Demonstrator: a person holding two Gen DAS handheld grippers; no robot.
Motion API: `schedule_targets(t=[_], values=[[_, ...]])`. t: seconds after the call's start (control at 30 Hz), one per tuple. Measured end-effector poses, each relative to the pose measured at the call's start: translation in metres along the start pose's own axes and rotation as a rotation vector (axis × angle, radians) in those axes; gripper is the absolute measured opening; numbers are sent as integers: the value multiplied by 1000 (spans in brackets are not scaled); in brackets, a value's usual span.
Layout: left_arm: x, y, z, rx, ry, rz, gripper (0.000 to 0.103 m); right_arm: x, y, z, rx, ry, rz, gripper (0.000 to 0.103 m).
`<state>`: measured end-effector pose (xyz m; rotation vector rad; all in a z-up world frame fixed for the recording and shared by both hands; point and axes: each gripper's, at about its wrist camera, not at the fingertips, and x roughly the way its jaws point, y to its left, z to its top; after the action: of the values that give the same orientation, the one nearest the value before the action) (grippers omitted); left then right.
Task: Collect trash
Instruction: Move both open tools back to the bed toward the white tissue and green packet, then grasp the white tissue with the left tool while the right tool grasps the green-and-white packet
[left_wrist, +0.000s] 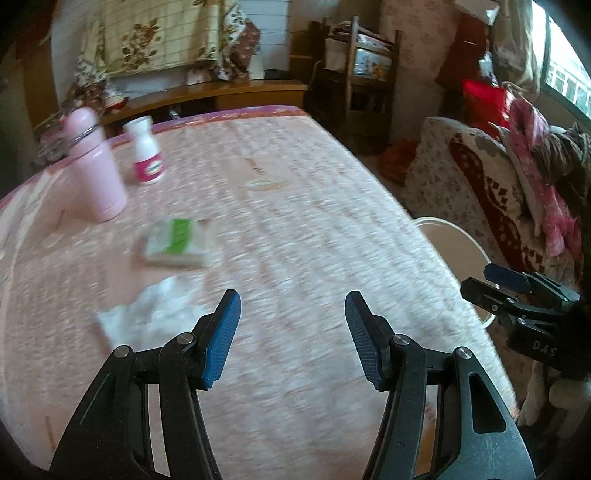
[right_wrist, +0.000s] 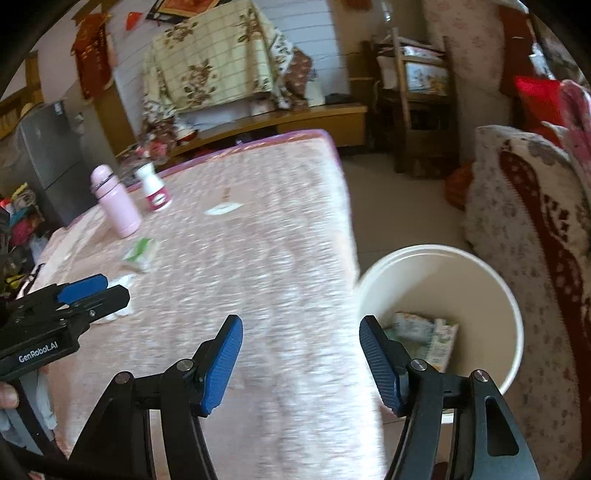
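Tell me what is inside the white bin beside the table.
The white bin holds a crumpled printed wrapper lying on its bottom. The right gripper, jaws open and empty, covers the near part of the bin's floor, so anything lying there cannot be seen.

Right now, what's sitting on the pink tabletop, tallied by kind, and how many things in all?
Bottles: 2, a pink flask and a small white bottle with a pink label
Tissue packs: 1, green and white
Crumpled white tissues: 1
Flat scraps: 2, a whitish wrapper and a small orange piece
Total: 6
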<state>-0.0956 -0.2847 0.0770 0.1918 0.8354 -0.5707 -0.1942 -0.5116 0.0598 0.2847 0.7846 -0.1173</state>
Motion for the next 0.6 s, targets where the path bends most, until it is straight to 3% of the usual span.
schedule_targets(t=[0.27,0.6], values=[[-1,79,-14,-130,32,70,68,17,54,-4,-53,34,74,63],[44,107,-25,-213,88,125,68,40,95,-3,-107,83,135,64]])
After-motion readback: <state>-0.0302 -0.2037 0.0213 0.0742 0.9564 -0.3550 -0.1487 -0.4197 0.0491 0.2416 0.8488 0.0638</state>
